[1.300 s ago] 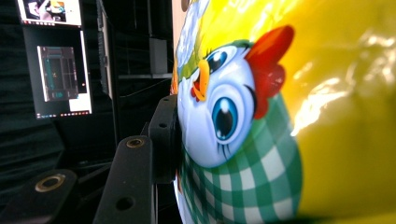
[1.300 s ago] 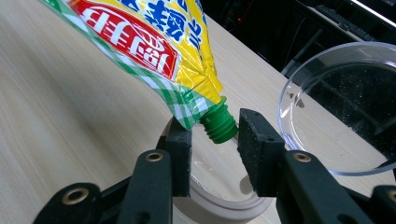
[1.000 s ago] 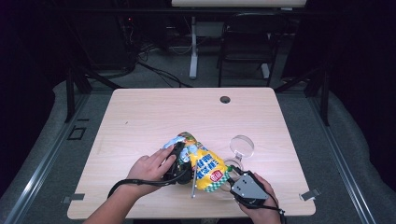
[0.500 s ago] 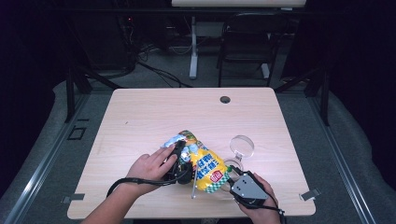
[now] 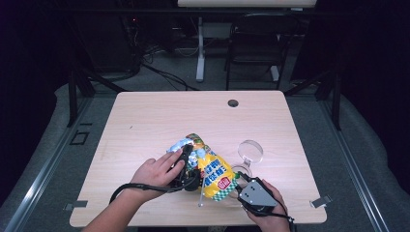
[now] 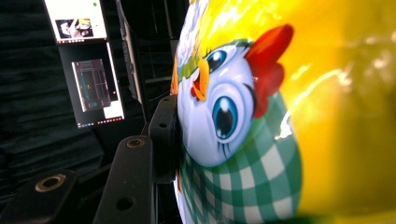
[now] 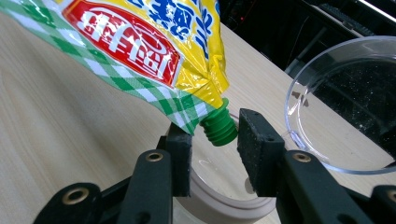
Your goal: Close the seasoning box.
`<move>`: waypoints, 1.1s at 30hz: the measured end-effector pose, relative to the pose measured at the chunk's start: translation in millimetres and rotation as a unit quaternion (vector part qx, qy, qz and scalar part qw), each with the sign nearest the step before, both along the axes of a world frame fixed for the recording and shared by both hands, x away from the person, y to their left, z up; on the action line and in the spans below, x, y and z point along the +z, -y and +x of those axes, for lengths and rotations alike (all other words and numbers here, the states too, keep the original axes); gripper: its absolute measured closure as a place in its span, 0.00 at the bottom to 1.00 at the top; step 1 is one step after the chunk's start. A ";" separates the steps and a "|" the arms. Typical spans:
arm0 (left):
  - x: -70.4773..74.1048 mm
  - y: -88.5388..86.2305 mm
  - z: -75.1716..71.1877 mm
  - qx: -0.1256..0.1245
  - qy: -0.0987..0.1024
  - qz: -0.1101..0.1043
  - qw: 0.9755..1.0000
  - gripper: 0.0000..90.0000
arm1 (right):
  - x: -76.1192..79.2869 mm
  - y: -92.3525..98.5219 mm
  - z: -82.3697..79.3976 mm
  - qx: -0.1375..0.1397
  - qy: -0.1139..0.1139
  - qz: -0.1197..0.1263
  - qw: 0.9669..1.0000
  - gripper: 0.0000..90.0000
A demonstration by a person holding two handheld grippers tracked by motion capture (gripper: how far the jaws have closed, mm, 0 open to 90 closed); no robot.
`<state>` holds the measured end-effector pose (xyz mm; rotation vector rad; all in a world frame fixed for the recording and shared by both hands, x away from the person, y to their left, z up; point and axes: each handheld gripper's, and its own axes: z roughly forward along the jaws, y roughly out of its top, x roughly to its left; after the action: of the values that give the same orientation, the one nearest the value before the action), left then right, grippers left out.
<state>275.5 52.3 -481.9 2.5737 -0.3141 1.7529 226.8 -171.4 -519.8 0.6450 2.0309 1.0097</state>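
A yellow pouch (image 5: 215, 174) with a green check band and a cartoon chick hangs tilted over the table's front middle. My left gripper (image 5: 189, 157) is shut on its upper part. In the left gripper view one pad (image 6: 164, 133) presses the pouch (image 6: 280, 116), which hides the other jaw. The pouch (image 7: 140, 42) points its green screw spout (image 7: 218, 128) down over a small clear jar (image 7: 219, 198). My right gripper (image 7: 219, 154) is shut on that jar (image 5: 238, 170), one pad on each side of the rim. From above, the right gripper (image 5: 241, 178) sits near the front edge.
A clear round lid (image 5: 250, 151) lies just beyond the jar, and it shows to the right of the jaws in the right gripper view (image 7: 345, 107). The wooden table (image 5: 145, 121) has a cable hole (image 5: 233, 103) at the back. Dark desks and chairs stand behind.
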 end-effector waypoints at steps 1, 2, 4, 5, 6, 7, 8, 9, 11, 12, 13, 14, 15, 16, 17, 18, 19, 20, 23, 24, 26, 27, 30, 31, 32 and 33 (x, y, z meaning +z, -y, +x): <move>0.0 0.2 0.2 -0.001 -0.001 -0.002 1.000 0.66 | 0.0 0.0 0.0 0.000 0.000 0.000 1.000 0.73; 0.2 0.5 0.3 -0.001 0.000 -0.001 1.000 0.66 | -0.1 0.0 0.0 -0.001 0.000 0.000 1.000 0.73; 0.6 0.9 0.8 -0.002 -0.001 0.000 1.000 0.66 | -0.1 0.2 0.1 -0.001 0.000 0.000 1.000 0.73; 0.6 1.0 1.1 -0.002 -0.001 0.000 1.000 0.66 | -0.3 0.3 0.3 -0.001 0.001 0.002 1.000 0.73; 0.9 1.3 1.2 -0.002 -0.003 0.001 1.000 0.66 | -0.3 0.4 0.5 -0.002 0.000 0.002 1.000 0.73; 1.0 1.4 1.4 -0.002 -0.003 0.002 1.000 0.66 | -0.2 0.6 0.5 -0.002 0.000 0.002 1.000 0.73; 1.0 1.4 1.4 -0.002 -0.003 0.002 1.000 0.66 | -0.5 0.6 0.6 -0.002 0.000 0.003 1.000 0.73; 1.4 1.6 1.6 -0.002 -0.004 0.002 1.000 0.66 | -0.6 0.7 0.6 -0.002 0.001 0.003 1.000 0.73; 1.7 1.7 1.7 -0.002 -0.004 0.003 1.000 0.66 | -0.6 0.7 0.7 -0.002 0.001 0.003 1.000 0.73; 2.3 2.1 1.9 -0.001 -0.005 0.006 1.000 0.66 | -0.8 0.7 0.9 -0.002 0.002 0.003 1.000 0.73; 2.3 2.1 1.9 -0.001 -0.005 0.006 1.000 0.66 | -0.8 0.7 1.0 -0.002 0.002 0.003 1.000 0.73; 2.6 2.4 2.0 -0.002 -0.005 0.007 1.000 0.66 | -0.9 0.6 1.0 -0.002 0.002 0.002 1.000 0.72; 2.7 2.6 2.0 -0.002 -0.005 0.007 1.000 0.66 | -0.9 0.6 1.0 -0.002 0.002 0.002 1.000 0.72; 3.8 3.2 2.2 -0.003 -0.005 0.011 1.000 0.66 | -0.9 0.4 1.3 -0.001 0.003 0.002 1.000 0.72; 3.7 3.3 2.3 -0.004 -0.004 0.009 1.000 0.66 | -0.9 0.3 1.4 -0.001 0.003 0.001 1.000 0.72; 4.3 3.6 2.5 -0.004 -0.003 0.010 1.000 0.66 | -1.0 0.1 1.4 0.000 0.005 0.001 1.000 0.72; 4.7 3.8 2.6 -0.005 -0.004 0.010 1.000 0.66 | -0.9 0.0 1.4 0.000 0.005 -0.002 1.000 0.72; 4.9 3.9 2.7 -0.005 -0.006 0.011 1.000 0.66 | -0.7 -0.2 1.3 -0.001 0.006 -0.002 1.000 0.72; 6.0 4.2 2.7 -0.003 -0.009 0.013 1.000 0.66 | -0.4 -1.0 1.0 -0.001 0.011 -0.005 1.000 0.72; 6.7 4.4 2.6 -0.004 -0.008 0.015 1.000 0.66 | -0.5 -1.3 1.1 -0.001 0.011 -0.005 1.000 0.72; 7.4 4.5 2.7 -0.004 -0.007 0.016 1.000 0.66 | -0.4 -1.9 1.0 -0.001 0.013 -0.007 1.000 0.72; 8.4 4.5 2.9 -0.005 -0.008 0.016 1.000 0.66 | -0.1 -2.3 0.8 -0.001 0.015 -0.009 1.000 0.72; 8.8 4.5 3.0 -0.004 -0.009 0.011 1.000 0.66 | 0.7 -3.4 0.4 -0.002 0.023 -0.013 1.000 0.73; 9.1 4.8 3.4 -0.006 -0.010 0.006 1.000 0.66 | 0.9 -3.5 0.4 -0.003 0.024 -0.014 1.000 0.73; 9.4 5.0 3.5 -0.006 -0.011 0.006 1.000 0.66 | 0.9 -3.9 0.5 -0.003 0.026 -0.013 1.000 0.73; 9.6 5.2 3.6 -0.006 -0.012 0.006 1.000 0.66 | 1.4 -4.0 0.4 -0.004 0.027 -0.017 0.999 0.73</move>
<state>279.1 47.1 -472.3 2.5933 -0.3390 1.7217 227.2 -167.4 -518.4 0.6006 1.9920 0.9747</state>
